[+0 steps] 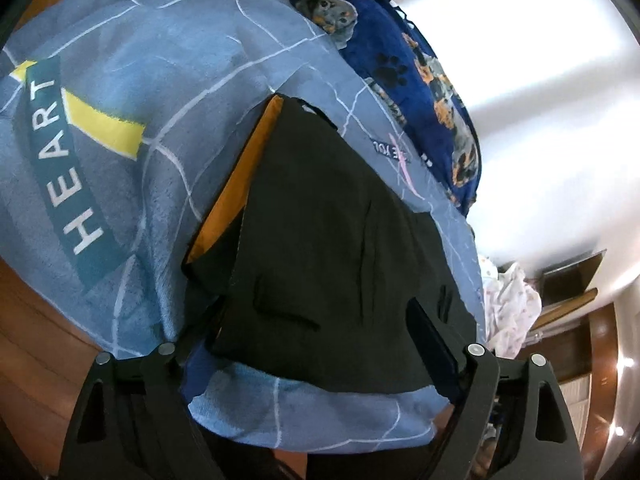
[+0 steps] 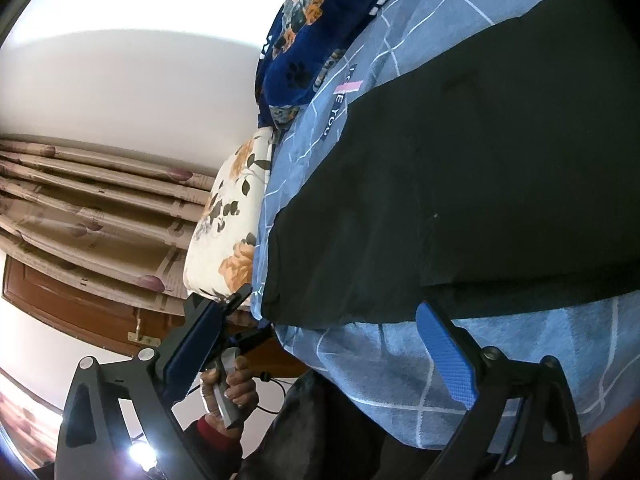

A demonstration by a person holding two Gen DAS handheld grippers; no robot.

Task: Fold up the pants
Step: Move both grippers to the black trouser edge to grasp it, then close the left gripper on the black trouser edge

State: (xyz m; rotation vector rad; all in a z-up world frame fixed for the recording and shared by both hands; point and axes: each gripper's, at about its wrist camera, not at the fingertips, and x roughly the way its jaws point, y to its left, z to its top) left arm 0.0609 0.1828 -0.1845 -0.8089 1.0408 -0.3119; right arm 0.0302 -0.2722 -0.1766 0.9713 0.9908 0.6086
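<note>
**Black pants on the bed, both grippers released**

Bedroom walls are white, with a patterned curtain [image 2: 100, 200] and a brown wooden door at one side. On the bed lies a blue bedsheet [image 1: 132, 184] with thin white lines and the word HEART, and at its far side there is a dark blue blanket [image 1: 404, 64] with dog prints and a floral pillow [image 2: 232, 232].

The black pants [image 1: 332, 240] lie flat on the bedsheet, near the front edge of the bed. An orange strip [image 1: 240, 176] shows along 1 long edge of them; I cannot tell whether it belongs to the pants. In the right wrist view the pants fill the upper right part, and 1 corner of them reaches the edge of the bed.

The left gripper [image 1: 316, 332] hovers low over the near end of the pants with its jaws wide apart, and I see no cloth pinched between them. The right gripper [image 2: 332, 316] is also released; its blue pads stand at the 2 sides of the near corner of the pants. A hand [image 2: 228, 392] holding the other gripper's handle is visible below.

My judgement is that the step in hand is to take the near edge for a fold. To do it well, each gripper should pinch only the pants, all layers together and not the bedsheet, then both should lift evenly, so the edges meet without wrinkles.
</note>
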